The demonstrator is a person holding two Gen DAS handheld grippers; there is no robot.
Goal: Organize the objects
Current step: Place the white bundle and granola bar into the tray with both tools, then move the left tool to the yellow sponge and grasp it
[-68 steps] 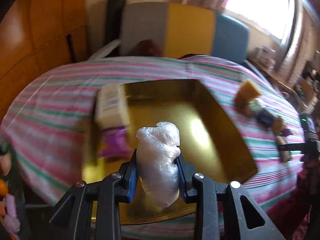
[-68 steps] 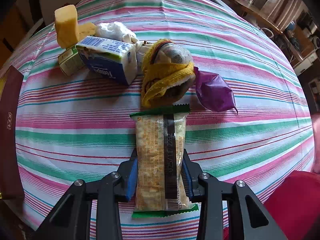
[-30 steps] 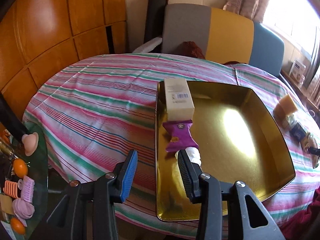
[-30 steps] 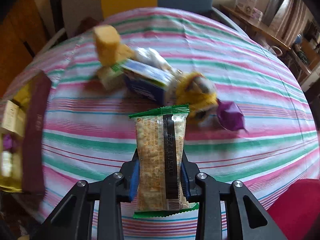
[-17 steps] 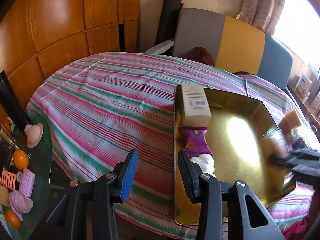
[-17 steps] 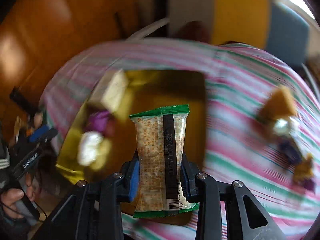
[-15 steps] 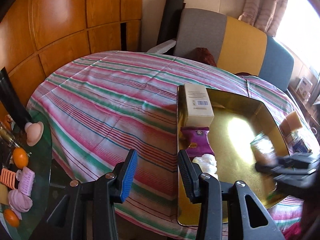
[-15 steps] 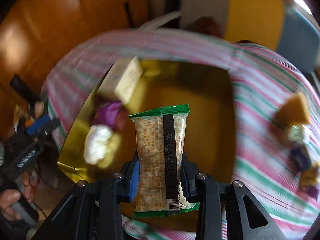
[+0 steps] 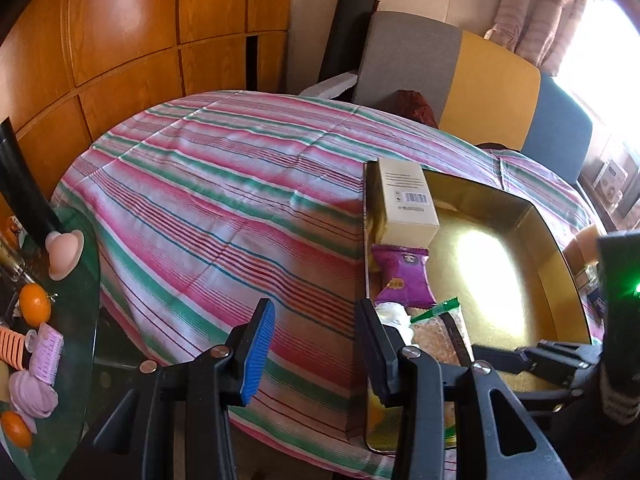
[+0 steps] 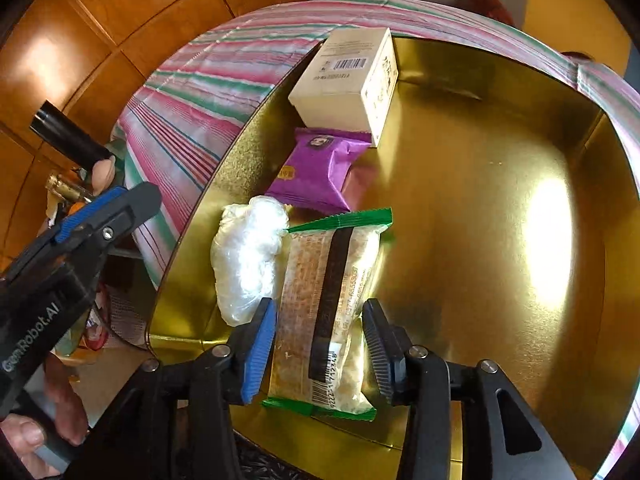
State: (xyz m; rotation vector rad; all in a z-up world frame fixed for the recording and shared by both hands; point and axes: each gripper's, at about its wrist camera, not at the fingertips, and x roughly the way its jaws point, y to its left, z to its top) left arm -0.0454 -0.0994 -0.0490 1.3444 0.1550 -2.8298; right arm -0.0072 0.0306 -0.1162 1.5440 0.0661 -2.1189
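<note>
A snack packet with green ends (image 10: 324, 312) lies flat in the gold tray (image 10: 500, 160), beside a white plastic bundle (image 10: 248, 256). My right gripper (image 10: 318, 308) straddles the packet's near end. Its jaws are opening, and a small gap shows at each pad. A purple packet (image 10: 316, 168) and a cream box (image 10: 344, 80) lie further along the tray's left wall. My left gripper (image 9: 316, 312) is open and empty over the striped tablecloth (image 9: 220, 200), just left of the tray (image 9: 500, 248). In the left wrist view the snack packet (image 9: 436, 332) shows behind the left gripper's right finger.
A glass side table with oranges (image 9: 36, 300) and small objects stands at the left. Grey, yellow and blue chairs (image 9: 408, 64) stand behind the table, before a wooden panel wall. Several loose items (image 9: 584, 276) lie right of the tray. A hand (image 10: 60, 412) holds the left gripper's handle.
The right gripper swung the green-ended packet from the table's right side into the tray, set it beside the white bundle, and its jaws parted. The left gripper has let go of the white bundle and drawn back left.
</note>
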